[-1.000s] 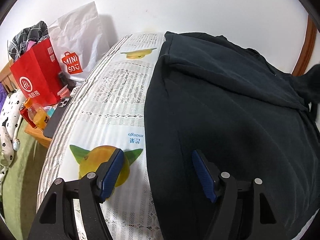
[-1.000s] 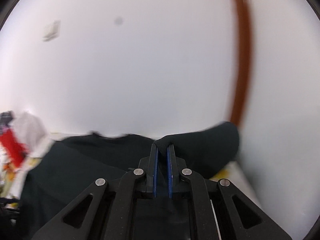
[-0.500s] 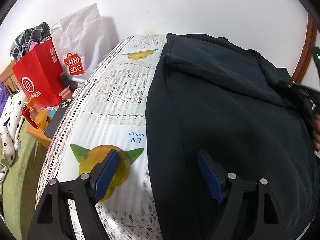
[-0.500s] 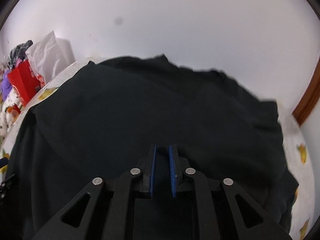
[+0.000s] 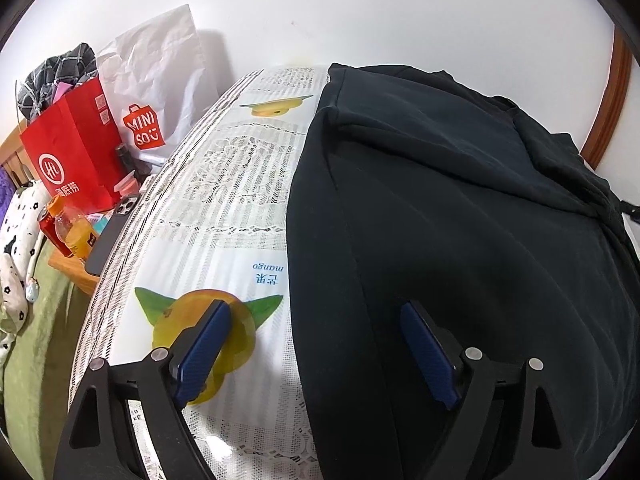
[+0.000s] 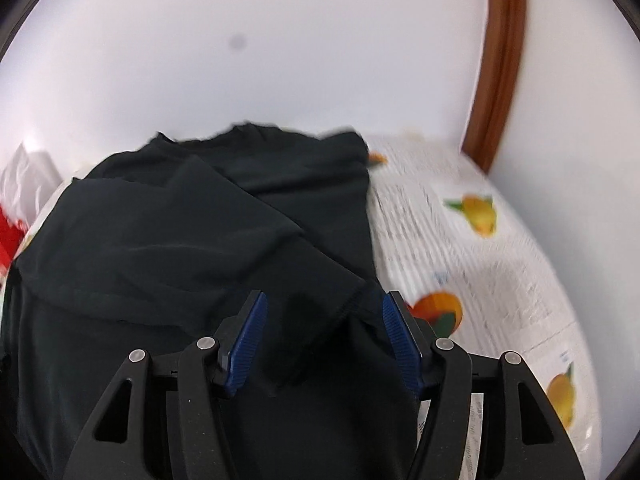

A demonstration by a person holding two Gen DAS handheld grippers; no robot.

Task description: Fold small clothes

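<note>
A black garment (image 5: 460,216) lies spread on the table's mango-print cloth (image 5: 236,184). In the right wrist view the same black garment (image 6: 168,240) has one sleeve folded in across its body. My left gripper (image 5: 316,320) hovers over the garment's left edge; its jaws are opening, and no cloth is pinched between them. My right gripper (image 6: 324,312) hangs over the folded sleeve's cuff with its jaws opening. The cuff lies in the gap, and the blue pads (image 6: 248,332) do not press on it.
Left of the table stand a red paper bag (image 5: 68,152) and a white Miniso bag (image 5: 156,92). A dark phone (image 5: 112,232) and an orange drink bottle (image 5: 72,232) sit on a low wooden stand. A white wall and brown door frame (image 6: 500,60) are behind.
My right gripper came down from the wall view onto the garment and went from shut to open, leaving the sleeve folded across the body. My left gripper's jaws widened.
</note>
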